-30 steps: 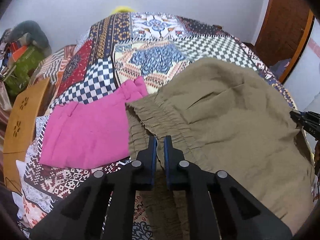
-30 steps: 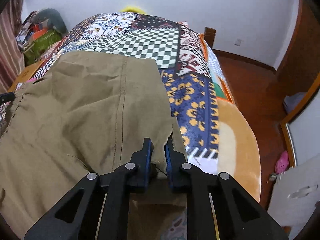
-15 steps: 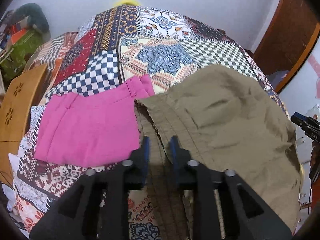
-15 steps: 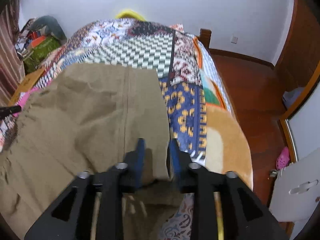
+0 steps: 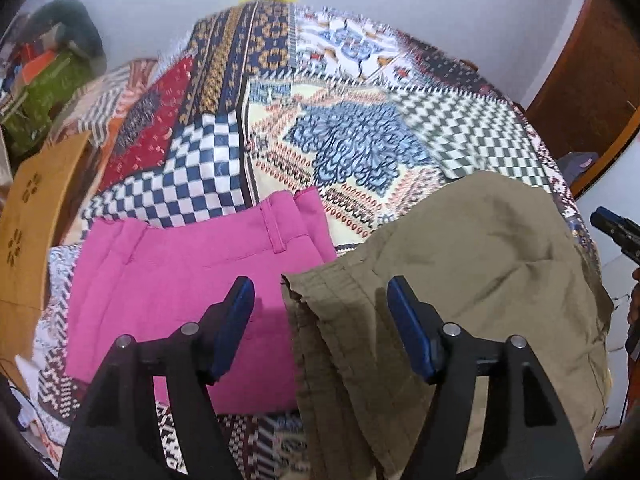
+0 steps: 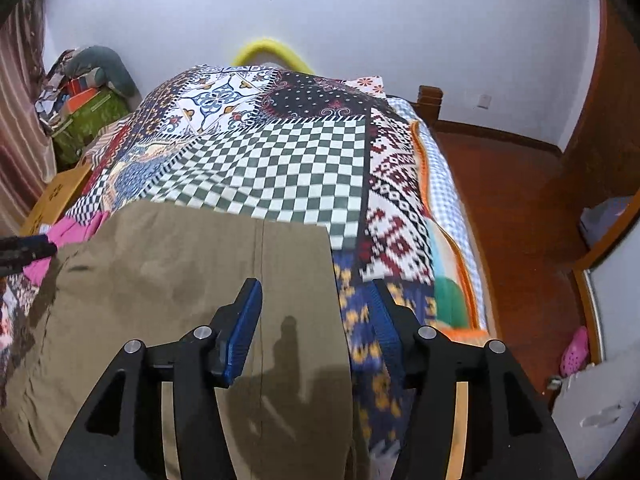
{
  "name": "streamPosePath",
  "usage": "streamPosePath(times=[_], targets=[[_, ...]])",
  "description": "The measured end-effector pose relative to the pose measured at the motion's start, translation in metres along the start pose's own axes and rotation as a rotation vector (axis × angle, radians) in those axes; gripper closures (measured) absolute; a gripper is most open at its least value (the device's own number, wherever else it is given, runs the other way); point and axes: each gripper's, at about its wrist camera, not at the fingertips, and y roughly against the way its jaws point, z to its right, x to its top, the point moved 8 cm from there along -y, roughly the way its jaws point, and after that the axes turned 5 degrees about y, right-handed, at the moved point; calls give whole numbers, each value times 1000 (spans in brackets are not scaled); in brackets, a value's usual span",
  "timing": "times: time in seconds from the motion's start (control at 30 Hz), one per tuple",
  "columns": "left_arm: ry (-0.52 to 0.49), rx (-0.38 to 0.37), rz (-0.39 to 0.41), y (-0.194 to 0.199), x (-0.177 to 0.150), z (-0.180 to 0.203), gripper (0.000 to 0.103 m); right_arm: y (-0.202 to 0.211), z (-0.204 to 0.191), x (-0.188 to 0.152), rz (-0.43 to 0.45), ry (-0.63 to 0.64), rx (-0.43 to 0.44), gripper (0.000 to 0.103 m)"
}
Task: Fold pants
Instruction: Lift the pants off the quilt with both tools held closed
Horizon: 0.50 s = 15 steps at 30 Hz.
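Olive-brown pants [image 5: 460, 280] lie folded over on the patchwork bedspread [image 5: 360, 140]. Their gathered waistband corner sits below and between the blue pads of my left gripper [image 5: 320, 300], whose jaws are opening and press on nothing. In the right wrist view the same pants [image 6: 180, 280] spread to the left, their straight right edge running down between the fingers of my right gripper [image 6: 316, 300]. Its jaws are also opening, clear of the cloth. The right gripper's tip [image 5: 616, 228] shows at the left view's right edge.
Folded pink pants [image 5: 192, 288] lie on the bed just left of the olive pair. A wooden board [image 5: 32, 220] and piled bags [image 6: 84, 108] stand left of the bed. Red-brown floor [image 6: 520, 220] and a pink shoe [image 6: 574, 352] are to the right.
Both grippers let go of the olive pants and opened wide. Both drew back from the cloth, which now lies flat on the bed.
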Motion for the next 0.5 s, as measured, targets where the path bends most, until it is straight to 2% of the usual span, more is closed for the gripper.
streamPosePath(times=[0.23,0.37,0.5], targets=[[14,-45,-47,-27,-1,0,33,-48,1,11,-86,56,7,52],[20,-67,-72,-38,-2,2,33,-75,-1,10,-153,60,46,52],[10,-71,-72,-43,-2,6,33,-85,-5,13,-147,53,77,52]])
